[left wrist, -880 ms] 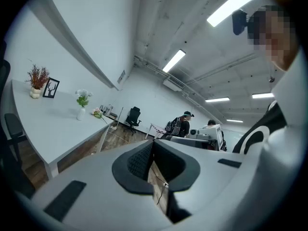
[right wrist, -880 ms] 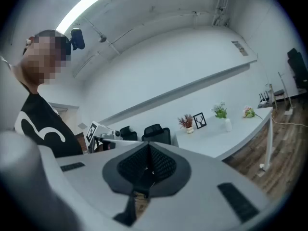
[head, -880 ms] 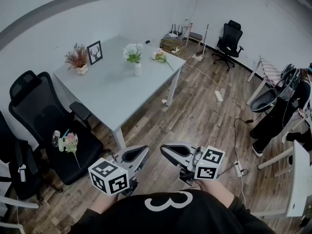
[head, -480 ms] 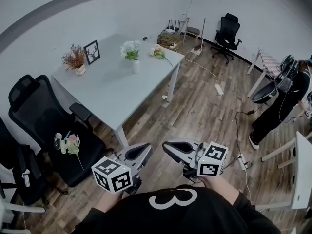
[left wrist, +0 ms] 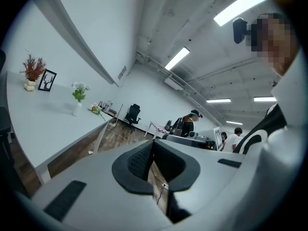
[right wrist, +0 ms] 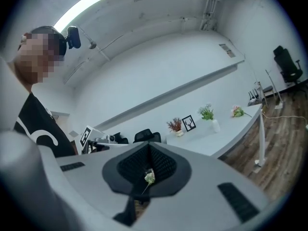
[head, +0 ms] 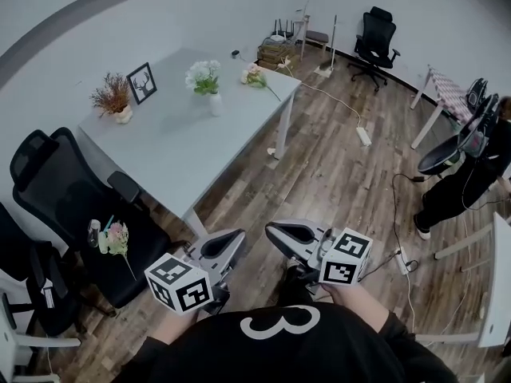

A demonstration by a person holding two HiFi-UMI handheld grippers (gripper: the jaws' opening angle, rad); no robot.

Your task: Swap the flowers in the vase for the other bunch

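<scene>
vase (head: 215, 105) on table (head: 180, 154), white flowers (head: 204, 76) in it, pink bunch (head: 254, 76) nearby

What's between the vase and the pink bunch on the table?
Nothing: the head view shows bare tabletop between the vase and the pink bunch.

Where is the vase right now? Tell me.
In the head view, the vase stands on the grey table, upper left, between the picture frame and the loose pink bunch.
</scene>
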